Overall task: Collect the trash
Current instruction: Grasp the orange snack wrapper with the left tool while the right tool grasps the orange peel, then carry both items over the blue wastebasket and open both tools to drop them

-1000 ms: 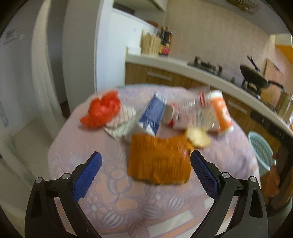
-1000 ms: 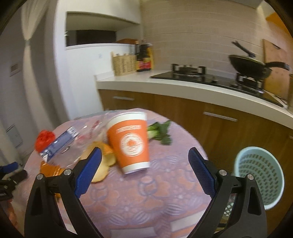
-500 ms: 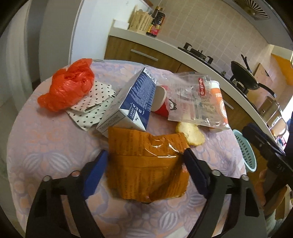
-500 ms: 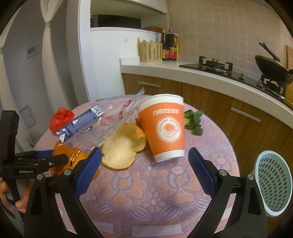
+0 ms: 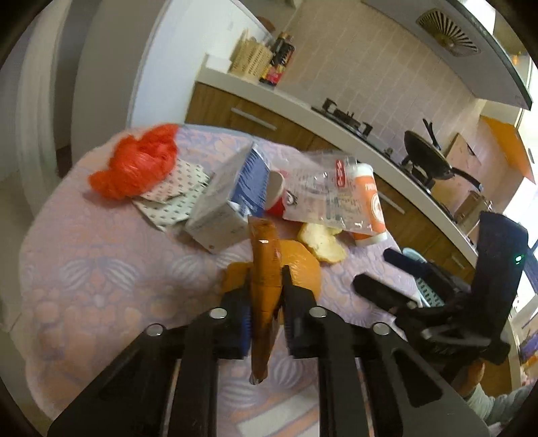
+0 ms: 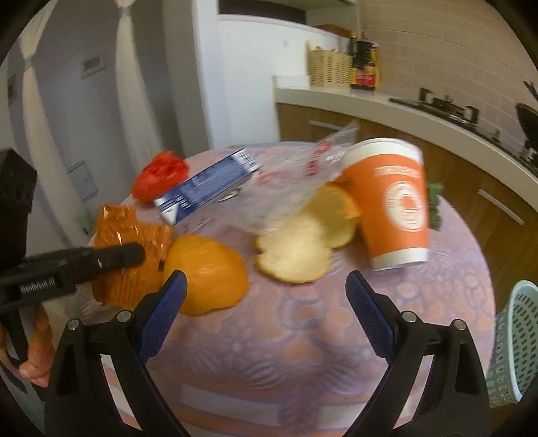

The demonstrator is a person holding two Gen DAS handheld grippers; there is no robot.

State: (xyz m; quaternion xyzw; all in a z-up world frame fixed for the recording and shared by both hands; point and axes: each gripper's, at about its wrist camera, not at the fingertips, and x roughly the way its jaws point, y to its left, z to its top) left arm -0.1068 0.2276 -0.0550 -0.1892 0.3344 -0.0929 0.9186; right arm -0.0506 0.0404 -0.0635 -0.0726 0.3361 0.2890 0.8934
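While closing on the orange snack wrapper (image 5: 265,269) at the table's (image 5: 101,262) near edge, left gripper (image 5: 265,295) pinches it edge-up; right gripper (image 6: 265,302) spread, empty, nearest the orange peel (image 6: 205,269) just ahead-left.

A home kitchen. Shown by a long white counter (image 5: 296,101) over brown wooden cabinet fronts (image 6: 497,215) with bar handles, a gas hob (image 5: 346,117) with a black wok (image 5: 427,158) on it, tiled wall (image 5: 370,74) behind, a range hood (image 5: 447,30) overhead. Also a wicker basket (image 6: 329,67) and dark sauce bottles (image 6: 364,64) at the counter's end, plus a round worktop under a flowered cloth (image 6: 302,322), near the cabinets.
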